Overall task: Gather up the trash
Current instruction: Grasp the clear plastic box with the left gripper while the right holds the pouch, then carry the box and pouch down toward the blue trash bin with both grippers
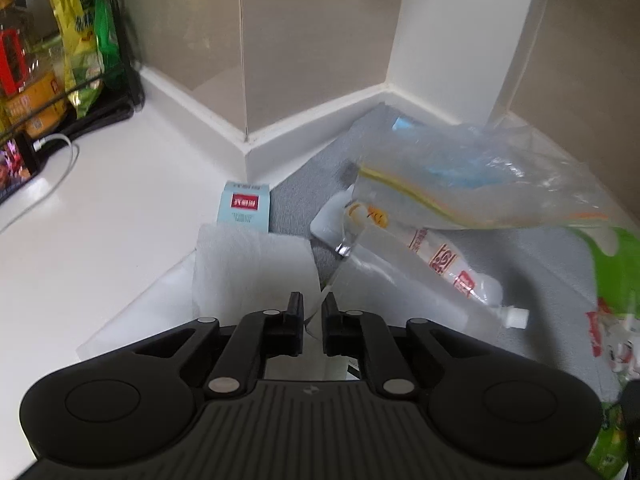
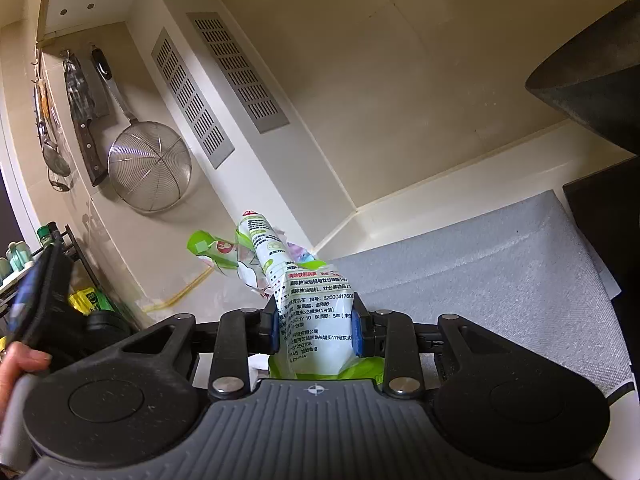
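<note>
The green and white wrapper (image 2: 312, 312) sticks up above the grey mat (image 2: 500, 256), its lower end hidden, pinched by the right gripper (image 2: 316, 328); the left gripper (image 1: 312, 320), nearly closed, nips the clear zip bag (image 1: 460, 184), contents blurred.

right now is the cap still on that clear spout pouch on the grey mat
On: a white cap sits on the spout of the clear pouch.

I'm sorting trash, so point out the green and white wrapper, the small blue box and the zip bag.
Green and white wrapper (image 2: 316, 320): right wrist view, printed middle.
Small blue box (image 1: 245, 207): left wrist view, red label.
Zip bag (image 1: 480, 184): left wrist view, clear body.
</note>
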